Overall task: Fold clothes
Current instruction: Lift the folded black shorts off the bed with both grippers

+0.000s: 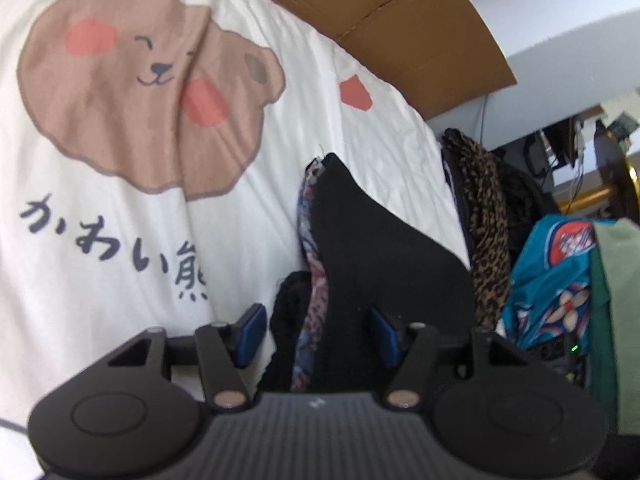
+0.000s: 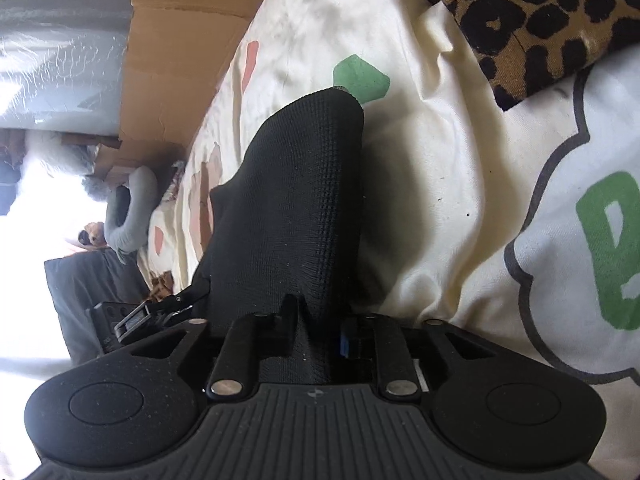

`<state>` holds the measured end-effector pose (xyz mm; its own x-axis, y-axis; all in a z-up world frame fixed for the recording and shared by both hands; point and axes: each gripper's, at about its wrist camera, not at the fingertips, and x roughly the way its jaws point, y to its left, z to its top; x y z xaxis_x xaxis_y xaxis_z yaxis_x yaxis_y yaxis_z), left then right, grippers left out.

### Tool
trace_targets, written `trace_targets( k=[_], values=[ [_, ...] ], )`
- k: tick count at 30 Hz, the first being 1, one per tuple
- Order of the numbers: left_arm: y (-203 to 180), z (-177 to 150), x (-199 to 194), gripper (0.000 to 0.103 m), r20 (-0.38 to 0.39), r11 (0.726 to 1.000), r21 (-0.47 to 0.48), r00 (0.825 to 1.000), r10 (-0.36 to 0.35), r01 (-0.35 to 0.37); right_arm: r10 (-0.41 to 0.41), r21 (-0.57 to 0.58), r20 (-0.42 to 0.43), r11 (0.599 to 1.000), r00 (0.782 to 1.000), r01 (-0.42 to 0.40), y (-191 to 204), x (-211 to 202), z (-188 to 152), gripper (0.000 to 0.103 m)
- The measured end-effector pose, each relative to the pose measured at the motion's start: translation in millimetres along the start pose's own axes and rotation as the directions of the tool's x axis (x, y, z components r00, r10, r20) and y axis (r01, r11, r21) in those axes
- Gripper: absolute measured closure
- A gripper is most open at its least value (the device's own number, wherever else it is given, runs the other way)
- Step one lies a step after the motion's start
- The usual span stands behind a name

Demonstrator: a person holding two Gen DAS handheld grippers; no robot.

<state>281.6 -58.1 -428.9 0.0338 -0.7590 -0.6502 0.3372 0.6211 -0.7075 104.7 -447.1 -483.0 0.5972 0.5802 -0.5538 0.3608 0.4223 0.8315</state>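
Note:
A black ribbed garment with a blue and pink patterned lining hangs over the white bear-print bedcover. The cloth runs between the blue pads of my left gripper. The left pad stands a little apart from the cloth, so this gripper is open around it. In the right wrist view the same black garment rises from my right gripper. Its narrow jaws are shut on a bunched fold of the cloth, which hides most of the pads.
Brown cardboard lines the bed's far side. A leopard-print garment, blue patterned cloth and green cloth are heaped at the right. Leopard-print fabric, a white green-lettered print and a grey neck pillow lie around.

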Motion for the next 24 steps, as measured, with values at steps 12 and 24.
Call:
trace_targets(
  k=[12,24],
  values=[
    [-2,10,22,0.050,-0.113,0.990,-0.023,0.984,-0.137,0.136,0.048,0.037,0.019,0.998,0.999,-0.049,0,21,0,0.082],
    [-15,15,12,0.068,-0.123,0.998,0.036,0.991,-0.053,0.057,-0.016,-0.014,0.047,1.000,0.999,0.017,18,19,-4,0.093]
  ],
)
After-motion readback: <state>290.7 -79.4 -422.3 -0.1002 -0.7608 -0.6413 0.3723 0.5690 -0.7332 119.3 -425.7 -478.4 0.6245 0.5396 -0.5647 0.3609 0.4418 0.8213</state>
